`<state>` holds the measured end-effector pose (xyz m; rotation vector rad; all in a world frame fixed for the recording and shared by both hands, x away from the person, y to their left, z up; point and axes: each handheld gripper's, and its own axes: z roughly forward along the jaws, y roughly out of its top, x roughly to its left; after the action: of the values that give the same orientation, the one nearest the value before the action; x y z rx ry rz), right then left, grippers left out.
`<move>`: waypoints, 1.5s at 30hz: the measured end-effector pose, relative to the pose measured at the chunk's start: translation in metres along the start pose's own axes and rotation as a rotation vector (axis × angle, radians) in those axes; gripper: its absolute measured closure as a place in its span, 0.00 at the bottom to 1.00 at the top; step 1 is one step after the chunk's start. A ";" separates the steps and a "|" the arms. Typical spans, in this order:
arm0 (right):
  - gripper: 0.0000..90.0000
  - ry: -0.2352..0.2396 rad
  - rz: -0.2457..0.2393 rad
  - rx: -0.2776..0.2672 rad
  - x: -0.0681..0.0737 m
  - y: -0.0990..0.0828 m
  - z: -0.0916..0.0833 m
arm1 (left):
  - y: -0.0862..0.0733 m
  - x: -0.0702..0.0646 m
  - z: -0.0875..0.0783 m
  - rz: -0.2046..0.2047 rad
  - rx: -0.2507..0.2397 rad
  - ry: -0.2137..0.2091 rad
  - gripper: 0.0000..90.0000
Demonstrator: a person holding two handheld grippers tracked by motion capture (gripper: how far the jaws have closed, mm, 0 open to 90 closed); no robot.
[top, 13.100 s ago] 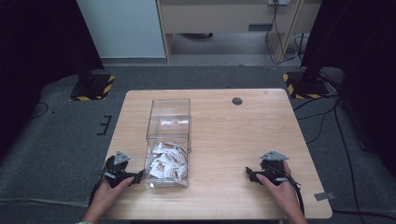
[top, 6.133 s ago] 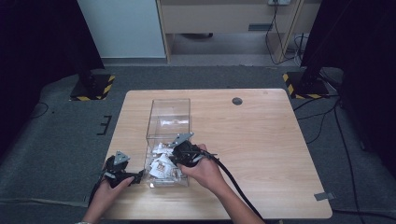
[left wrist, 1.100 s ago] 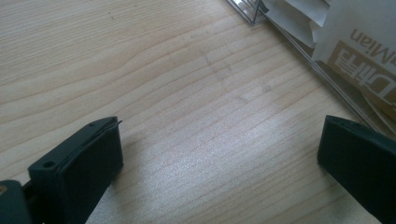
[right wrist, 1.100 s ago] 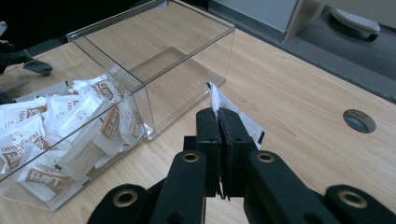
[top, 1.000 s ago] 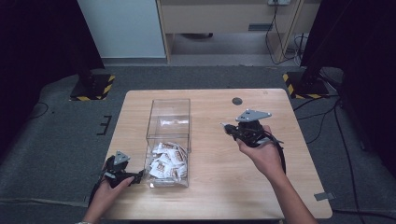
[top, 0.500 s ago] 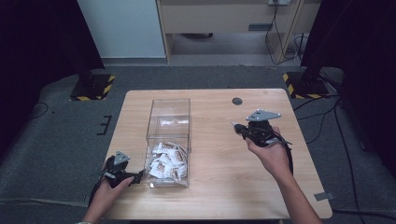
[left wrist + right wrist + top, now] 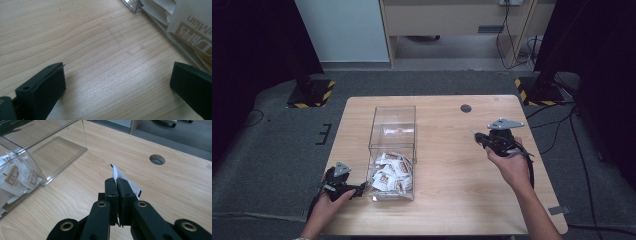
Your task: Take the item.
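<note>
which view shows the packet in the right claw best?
Right gripper view: the white packet sticks out close-up, pinched between the shut right claw. High view gives a tiny sliver at that claw.

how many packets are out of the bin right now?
1: a packet pinched in the right gripper over the table. The rest are heaped in the bin; some may be hidden.

Counter (image 7: 447,200): pale wood grain, smooth, slight satin sheen. Box (image 7: 45,152): clear glossy plastic, hard edges. Sachets (image 7: 389,172): white paper-like wrap with tan print, crinkled. Sachet (image 7: 125,181) pinched between fingers (image 7: 111,188): same wrap. Fingers: matt black plastic.
</note>
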<state>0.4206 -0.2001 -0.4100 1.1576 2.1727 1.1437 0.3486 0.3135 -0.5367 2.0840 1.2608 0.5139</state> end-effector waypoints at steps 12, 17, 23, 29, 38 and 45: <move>0.97 -0.022 0.025 0.027 -0.012 -0.016 0.007 | 0.000 0.000 0.000 0.000 0.000 0.000 0.00; 0.97 -0.033 0.027 0.041 -0.016 -0.022 0.012 | 0.000 0.000 0.000 0.000 0.000 0.000 0.00; 0.97 -0.034 0.038 0.056 -0.017 -0.030 0.022 | 0.000 0.000 0.000 0.000 0.000 0.000 0.00; 0.97 -0.036 0.044 0.075 -0.018 -0.037 0.030 | 0.000 0.000 0.000 0.000 0.000 0.000 0.00; 0.97 -0.040 0.061 0.103 -0.019 -0.050 0.043 | 0.000 0.000 0.000 0.000 0.000 0.000 0.00; 0.97 -0.042 0.064 0.114 -0.019 -0.055 0.049 | 0.000 0.000 0.000 0.000 0.000 0.000 0.00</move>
<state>0.4377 -0.2104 -0.4833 1.2963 2.2074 1.0232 0.3486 0.3136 -0.5367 2.0844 1.2607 0.5138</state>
